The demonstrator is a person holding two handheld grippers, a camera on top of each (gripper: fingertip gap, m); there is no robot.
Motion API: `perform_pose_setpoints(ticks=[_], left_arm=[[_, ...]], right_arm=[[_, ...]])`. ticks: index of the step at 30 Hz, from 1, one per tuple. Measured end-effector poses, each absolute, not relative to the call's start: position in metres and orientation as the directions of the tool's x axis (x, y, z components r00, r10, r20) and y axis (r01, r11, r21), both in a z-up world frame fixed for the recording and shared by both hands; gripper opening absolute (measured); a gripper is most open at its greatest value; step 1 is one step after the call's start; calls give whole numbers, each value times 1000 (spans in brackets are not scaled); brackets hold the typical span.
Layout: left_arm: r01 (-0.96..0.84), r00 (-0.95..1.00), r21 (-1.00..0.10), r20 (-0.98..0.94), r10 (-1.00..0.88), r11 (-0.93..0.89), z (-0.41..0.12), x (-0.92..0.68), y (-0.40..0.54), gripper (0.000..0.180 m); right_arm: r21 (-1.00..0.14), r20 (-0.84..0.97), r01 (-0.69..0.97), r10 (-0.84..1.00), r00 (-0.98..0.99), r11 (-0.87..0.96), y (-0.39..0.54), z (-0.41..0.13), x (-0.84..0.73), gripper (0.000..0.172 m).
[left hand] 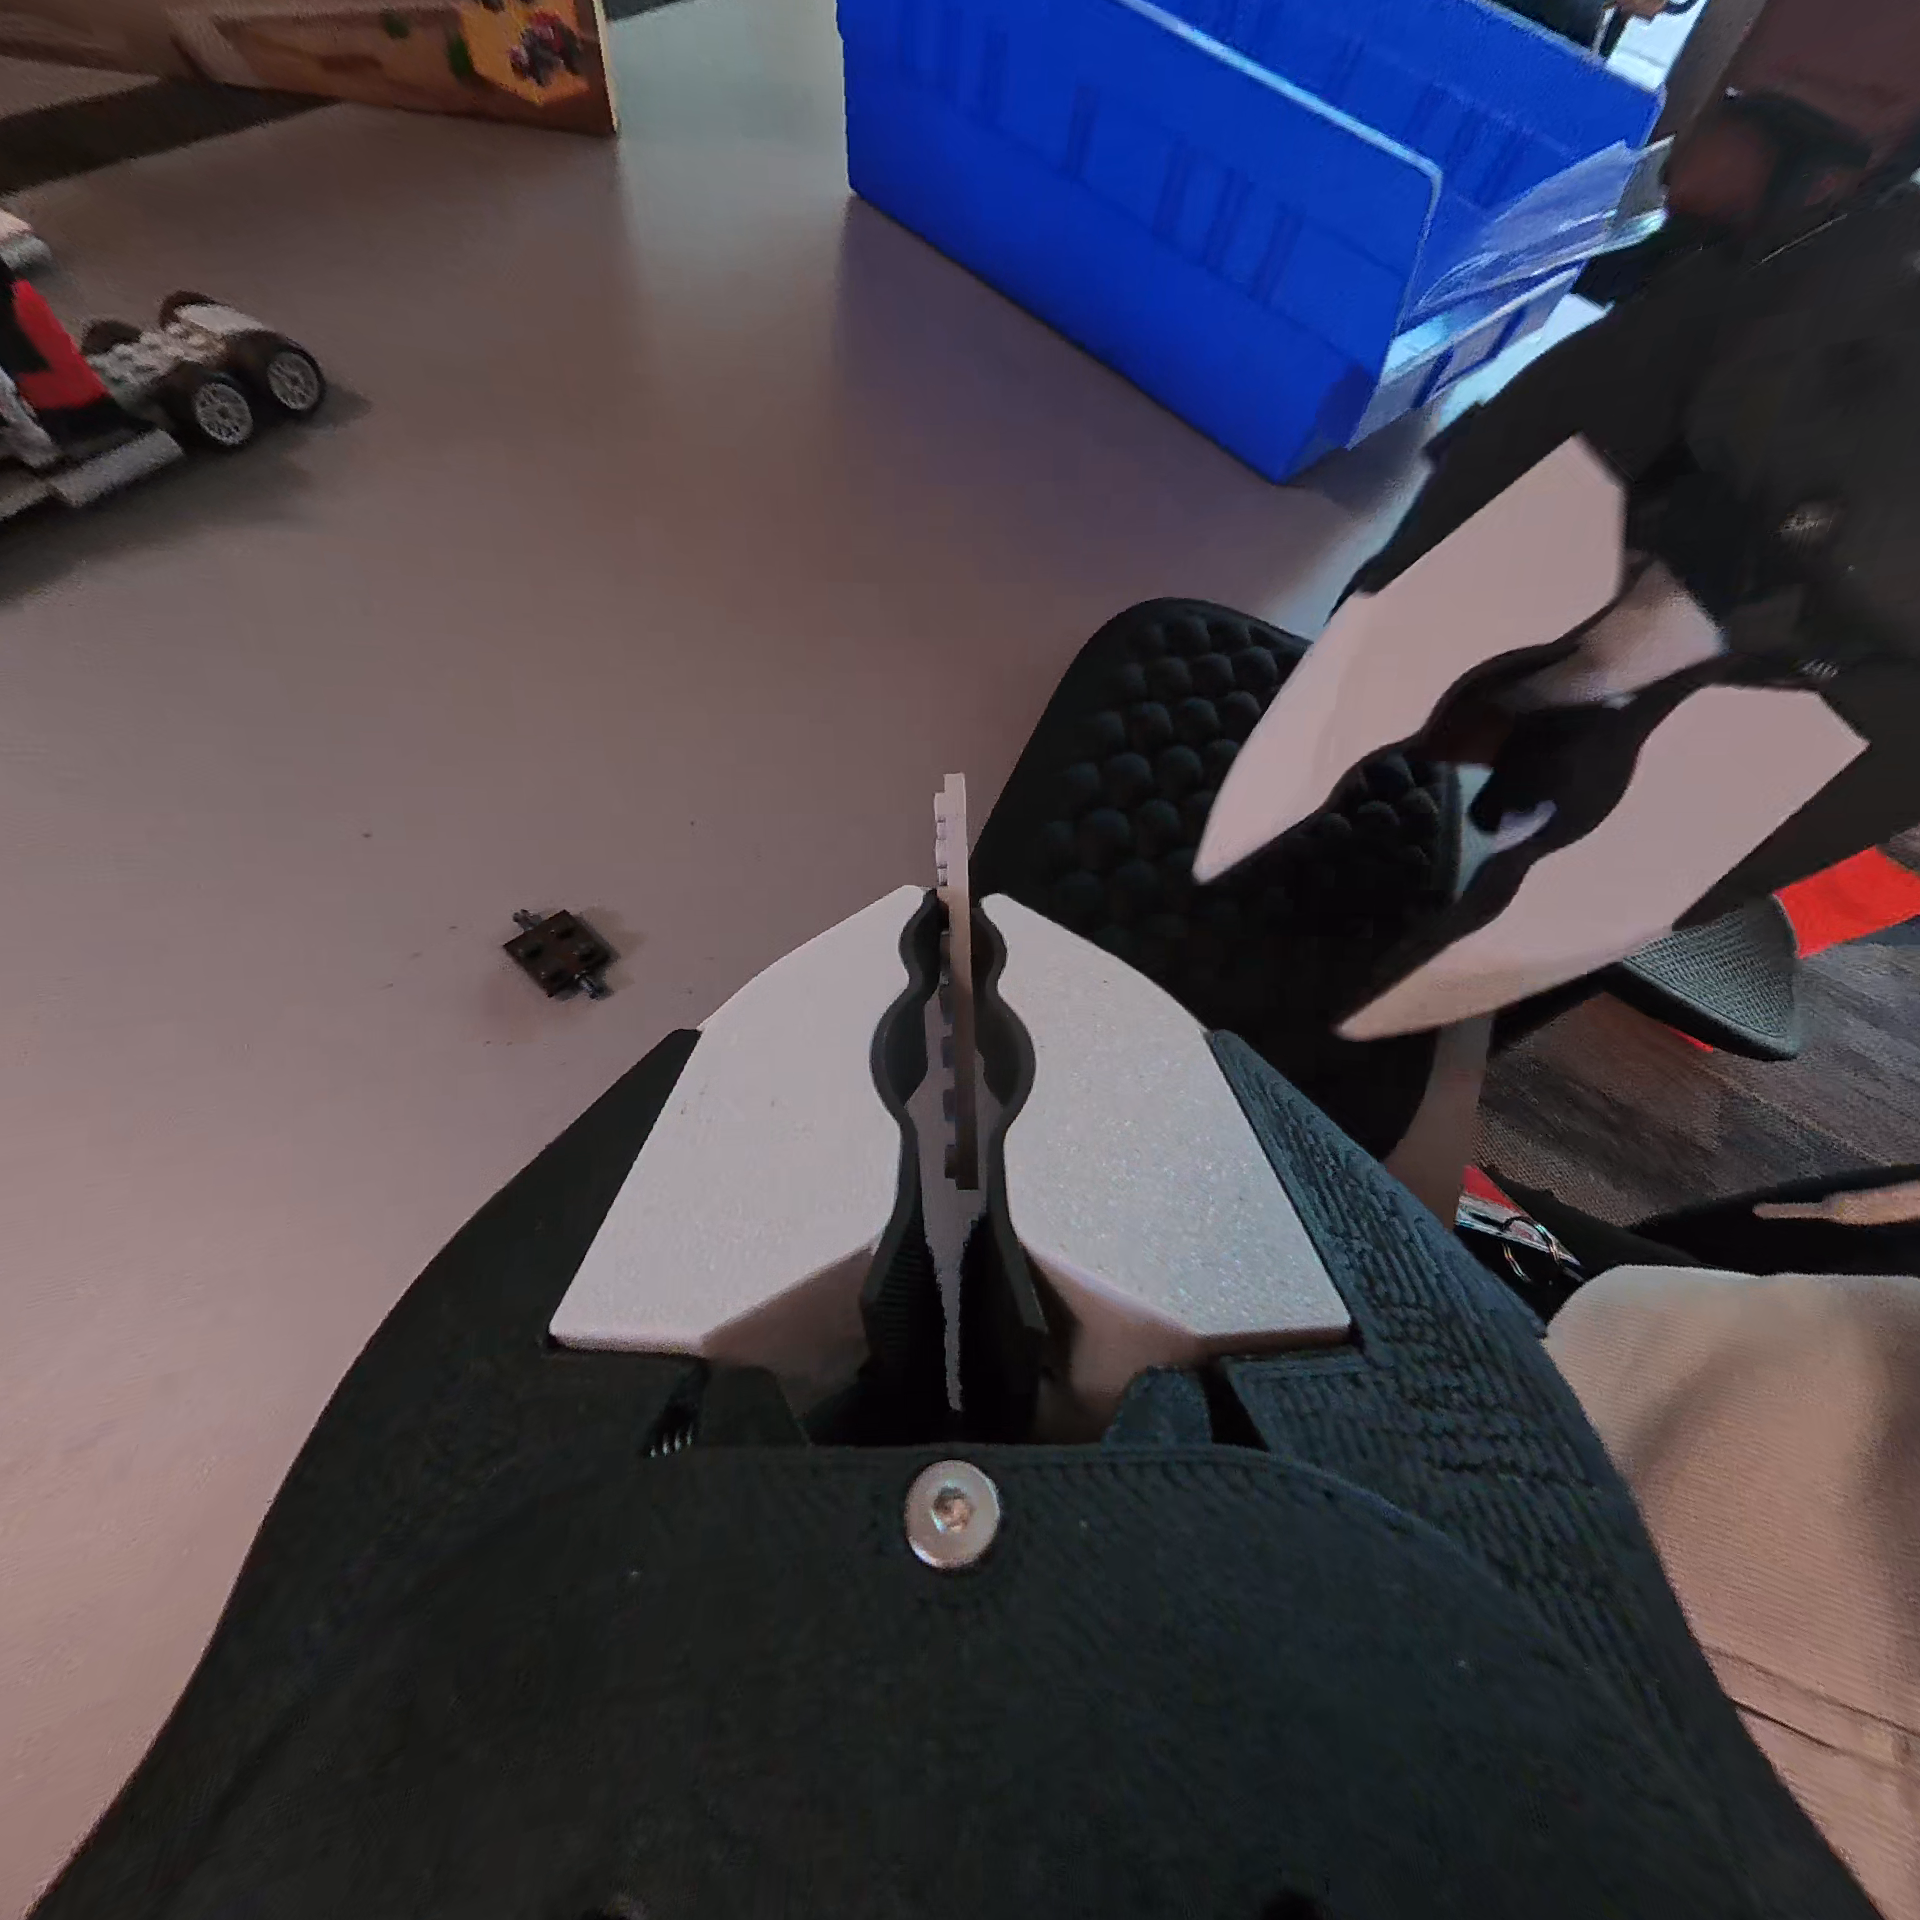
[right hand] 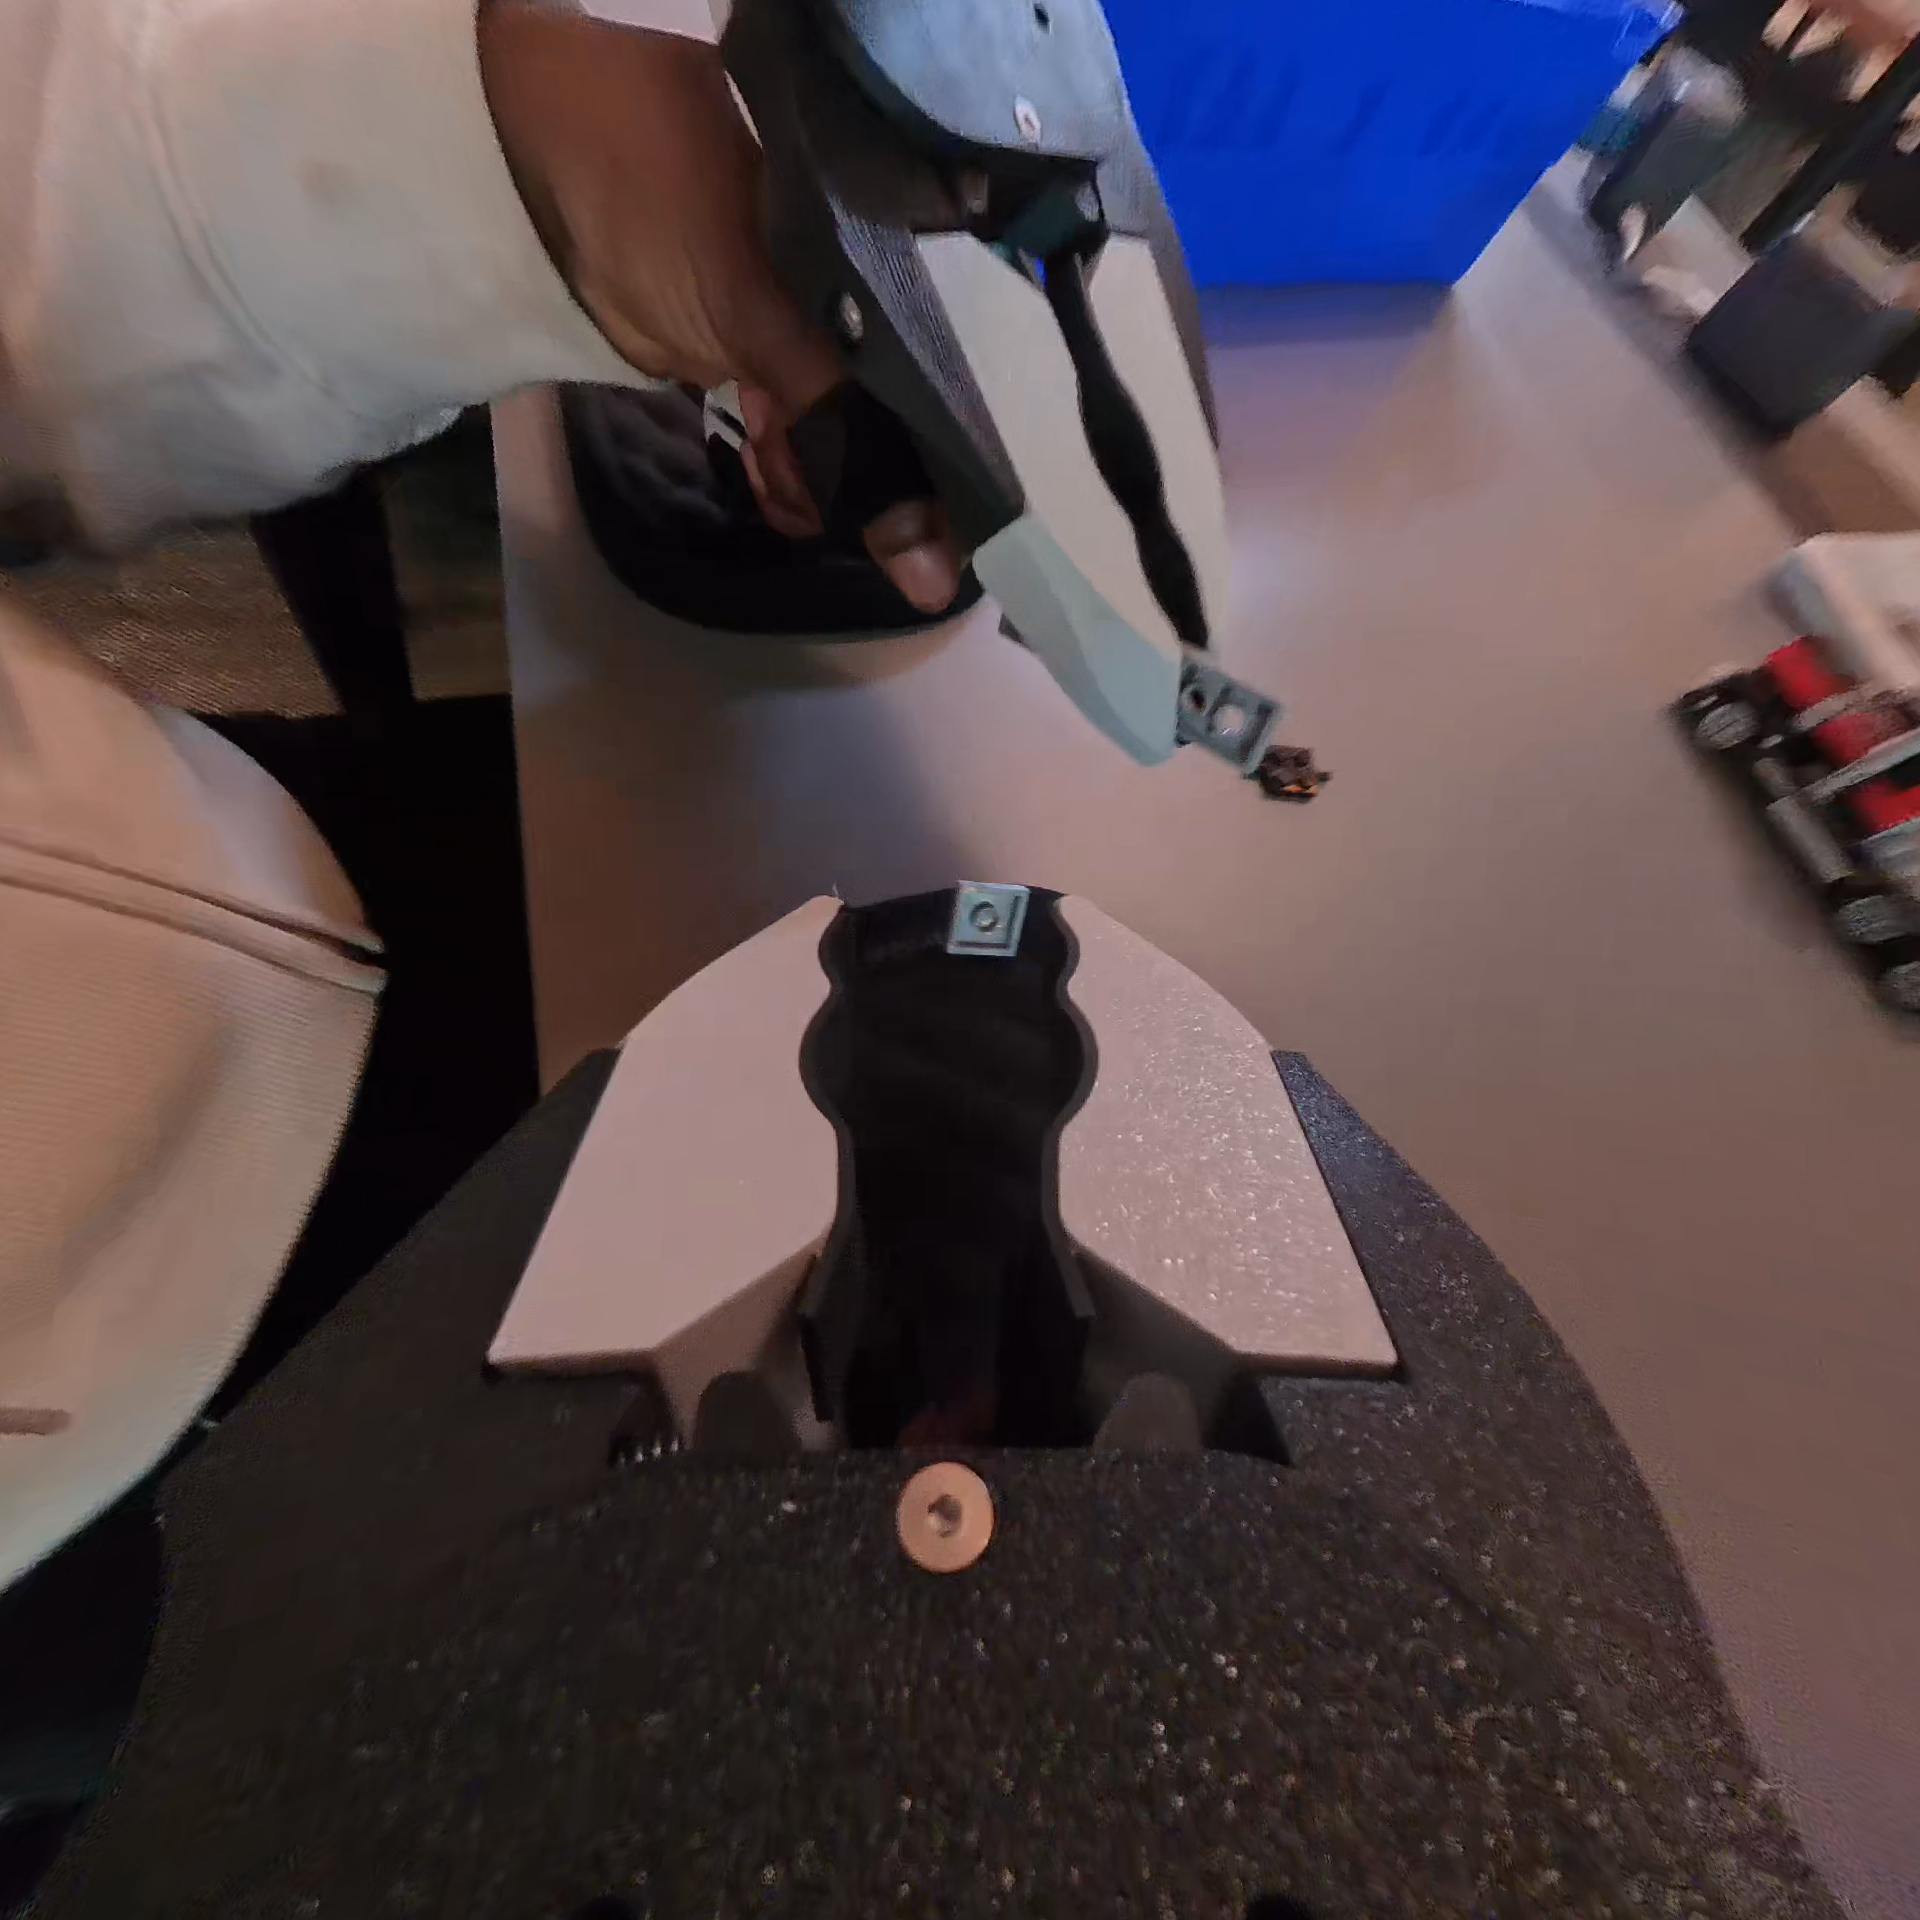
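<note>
Blue plastic bin (left hand: 1143, 208) is standing at the far side of the pale table (left hand: 623, 623), with clear plastic bags (left hand: 1538, 239) lying in its open front. Left gripper (left hand: 951, 904) is pinching a thin grey studded plate (left hand: 954, 831) upright between its pads, above a small dark brick (left hand: 559, 953) lying on the table. Right gripper (right hand: 951, 914) is standing open, a small grey square plate (right hand: 987, 920) sitting near its right fingertip, whether touching I cannot tell

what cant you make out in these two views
- Right gripper: whether either pad presses the small grey plate between its parted fingers.
- Grey plate in the left gripper: lower end hidden between the pads.
- Toy car: blurred, cut by the right edge.
- Blue bin: contents hidden by its wall.
</note>
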State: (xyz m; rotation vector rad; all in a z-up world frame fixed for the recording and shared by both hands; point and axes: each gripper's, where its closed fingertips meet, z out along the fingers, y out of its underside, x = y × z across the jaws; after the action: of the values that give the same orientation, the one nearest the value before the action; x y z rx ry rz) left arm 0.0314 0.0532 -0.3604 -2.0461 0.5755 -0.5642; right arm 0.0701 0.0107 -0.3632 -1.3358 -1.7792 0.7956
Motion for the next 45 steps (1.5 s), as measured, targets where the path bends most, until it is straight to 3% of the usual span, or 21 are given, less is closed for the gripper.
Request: perform_pose_setpoints(ticks=[2, 10, 21, 26, 30, 33, 37, 39, 41, 45], left_arm=[[-177, 780, -874, 156, -606, -453, -355, 30, 51, 5], [-225, 809, -890, 56, -585, -397, -338, 4, 34, 5], [-243, 840, -868, 35, -541, -433, -351, -28, 17, 3], [-277, 835, -835, 35, -549, -475, -368, -31, 14, 13], [-305, 812, -837, 21, -584, -454, -371, -26, 9, 26], [-316, 794, -863, -13, -608, -394, -362, -18, 11, 33], [-227, 804, -973, -159, -573, -47, -311, 0, 23, 43], [-171, 823, -978, -207, -528, 118, -286, 5, 24, 43], [-112, 845, -973, -200, -496, 200, -271, 8, 23, 43], [-63, 813, -976, -172, -556, 209, -269, 23, 16, 41]], right_arm=[[-837, 153, 506, 976, -152, 210, 6, -369, 63, 41], [-806, 230, 536, 967, -106, 251, 6, -376, 44, 38], [-735, 294, 632, 955, -31, 246, 25, -389, 48, 20], [-700, 328, 657, 943, -52, 280, 26, -393, 49, 14], [-740, 245, 644, 970, -10, 193, 31, -391, 47, 14], [-840, 115, 538, 992, 47, 72, 33, -373, 39, 14], [-941, -284, 184, 959, 18, -283, 24, -322, 19, 14], [-866, -498, -8, 863, -82, -500, 24, -295, 15, 13], [-765, -597, -145, 775, -205, -628, 25, -275, 17, 13], [-598, -680, -204, 625, -383, -775, 16, -259, 18, 14]])
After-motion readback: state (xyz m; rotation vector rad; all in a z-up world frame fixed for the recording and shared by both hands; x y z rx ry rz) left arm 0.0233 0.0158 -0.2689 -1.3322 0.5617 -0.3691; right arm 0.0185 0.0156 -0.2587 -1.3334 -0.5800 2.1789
